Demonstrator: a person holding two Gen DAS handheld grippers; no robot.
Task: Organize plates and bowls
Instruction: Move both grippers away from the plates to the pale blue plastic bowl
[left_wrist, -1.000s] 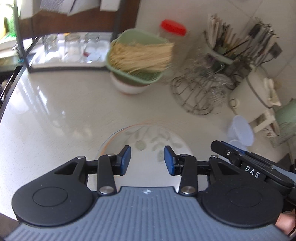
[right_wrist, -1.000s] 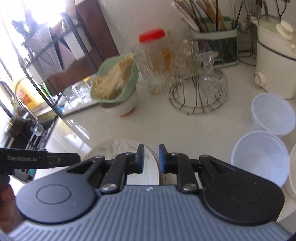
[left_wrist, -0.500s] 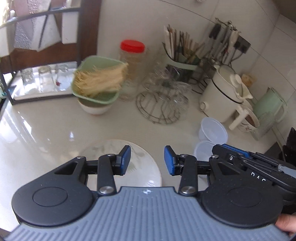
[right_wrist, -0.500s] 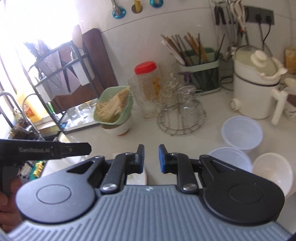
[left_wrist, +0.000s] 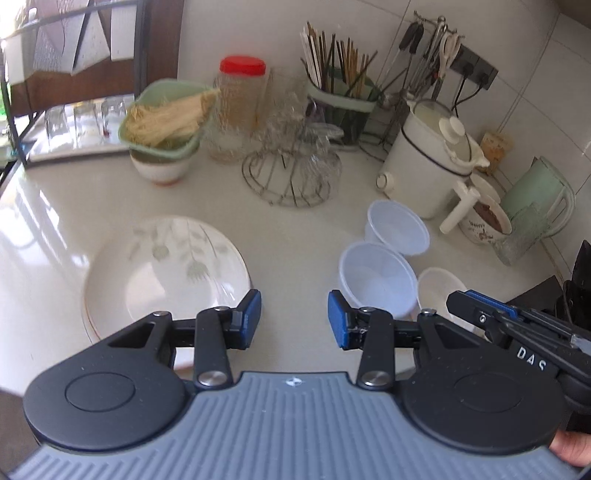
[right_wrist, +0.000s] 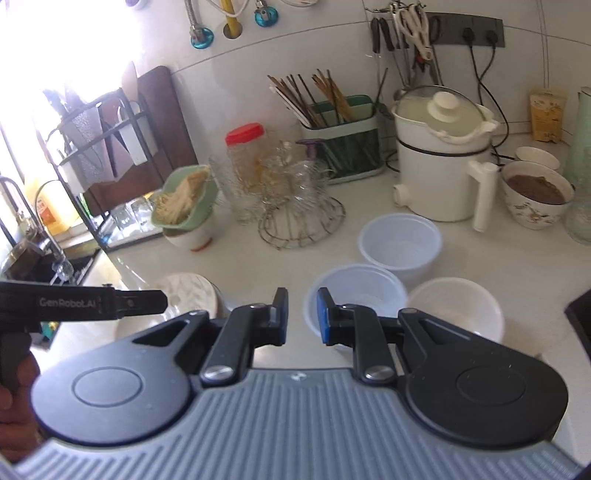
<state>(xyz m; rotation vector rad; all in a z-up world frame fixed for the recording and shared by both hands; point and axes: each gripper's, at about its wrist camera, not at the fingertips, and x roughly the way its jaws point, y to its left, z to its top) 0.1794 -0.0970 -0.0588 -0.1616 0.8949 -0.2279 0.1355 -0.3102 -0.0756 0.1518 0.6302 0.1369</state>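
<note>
Both views have pulled back from the plate (left_wrist: 166, 273); left tongs (left_wrist: 294, 319) wide, right tongs (right_wrist: 301, 316) narrow, both empty

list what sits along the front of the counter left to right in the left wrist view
plate → translucent bowl → white bowl. Both grippers, left and right, are open and hold nothing.

The plate (left_wrist: 166, 273) is white with pale grey-green leaf sprigs and a thin orange rim. 3 bowls (left_wrist: 376, 280) are plain white. The jar (left_wrist: 238, 110) has a red lid. The strainer (left_wrist: 166, 122) is mint green, and the counter (left_wrist: 295, 229) is glossy cream.
</note>
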